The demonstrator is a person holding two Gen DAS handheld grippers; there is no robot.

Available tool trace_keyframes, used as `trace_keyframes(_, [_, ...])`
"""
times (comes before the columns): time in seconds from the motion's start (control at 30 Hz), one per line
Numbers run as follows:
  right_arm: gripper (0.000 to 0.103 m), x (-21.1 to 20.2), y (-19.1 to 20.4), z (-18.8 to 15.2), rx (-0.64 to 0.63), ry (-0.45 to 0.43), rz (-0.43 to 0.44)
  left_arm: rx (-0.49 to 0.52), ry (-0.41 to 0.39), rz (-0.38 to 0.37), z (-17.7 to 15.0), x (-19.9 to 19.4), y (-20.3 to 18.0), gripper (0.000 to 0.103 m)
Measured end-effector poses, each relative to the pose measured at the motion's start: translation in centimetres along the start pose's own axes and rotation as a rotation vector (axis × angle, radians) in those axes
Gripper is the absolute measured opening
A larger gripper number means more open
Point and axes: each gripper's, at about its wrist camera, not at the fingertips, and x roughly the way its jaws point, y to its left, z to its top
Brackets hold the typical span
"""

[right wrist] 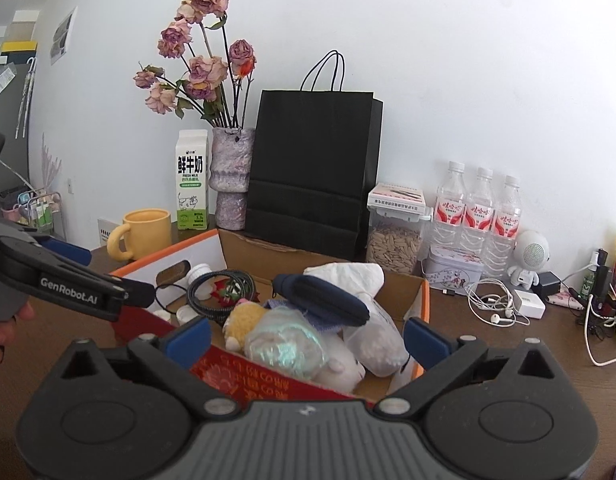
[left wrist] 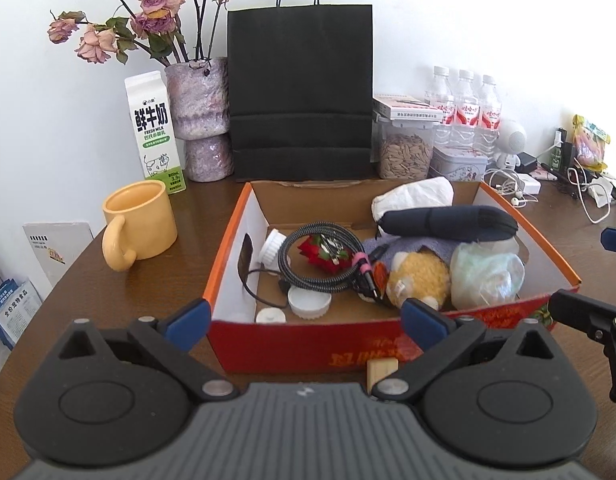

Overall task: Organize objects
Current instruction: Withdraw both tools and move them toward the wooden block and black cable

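Observation:
An open red and orange cardboard box (left wrist: 228, 240) sits on the brown table and also shows in the right wrist view (right wrist: 422, 300). Inside lie a coiled braided cable (left wrist: 320, 264), a red fabric flower (left wrist: 320, 256), white lids (left wrist: 310, 302), a yellow plush toy (left wrist: 420, 280), a crumpled clear bag (left wrist: 486, 276), a dark blue pouch (left wrist: 448, 222) and a white cloth (left wrist: 416, 194). My left gripper (left wrist: 306, 324) is open and empty at the box's near wall. My right gripper (right wrist: 306, 334) is open and empty above the box's near right corner.
A yellow mug (left wrist: 138, 226), milk carton (left wrist: 156, 132), vase of dried roses (left wrist: 200, 120) and black paper bag (left wrist: 300, 96) stand behind the box. A seed jar (left wrist: 406, 152), water bottles (left wrist: 464, 108), tin, white speaker and tangled cables (right wrist: 496, 304) fill the right side. A small wooden block (left wrist: 382, 372) lies before the box.

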Motion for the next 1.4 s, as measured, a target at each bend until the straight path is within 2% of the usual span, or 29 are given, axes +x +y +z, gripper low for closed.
trace_keyframes(0.3, [0.103,0.0,-0.2,-3.6,0.003,0.1,0.01,0.024,0.081,0.004,-2.9,0.5,-1.3,0.103])
trace_keyframes(0.8, [0.103,3.5,0.1,-5.2,0.016,0.188,0.026,0.017,0.128,0.02,-3.6,2.8,-2.5,0.102])
trace_keyframes(0.9, [0.103,3.9,0.1,-5.5,0.019,0.196,0.02,0.003,0.141,0.014,-3.7,3.5,-2.6,0.096])
trace_keyframes(1.03, [0.1,4.5,0.2,-5.7,0.015,0.21,0.019,-0.01,0.157,0.002,-3.9,4.2,-2.8,0.08])
trace_keyframes(1.13, [0.089,5.0,0.3,-5.8,0.02,0.228,0.027,-0.009,0.17,-0.014,-4.0,4.6,-3.1,0.069])
trace_keyframes(1.2, [0.085,5.1,0.3,-5.9,0.026,0.236,0.038,-0.013,0.176,-0.031,-4.0,4.8,-3.2,0.06])
trace_keyframes(1.27, [0.073,5.3,0.3,-6.0,0.03,0.243,0.049,-0.014,0.185,-0.05,-4.1,5.0,-3.3,0.049])
trace_keyframes(1.33, [0.066,5.4,0.4,-6.1,0.033,0.251,0.058,-0.009,0.184,-0.06,-4.2,5.0,-3.5,0.043])
trace_keyframes(1.4, [0.061,5.5,0.5,-6.1,0.031,0.251,0.054,-0.004,0.182,-0.083,-4.1,4.9,-3.7,0.033])
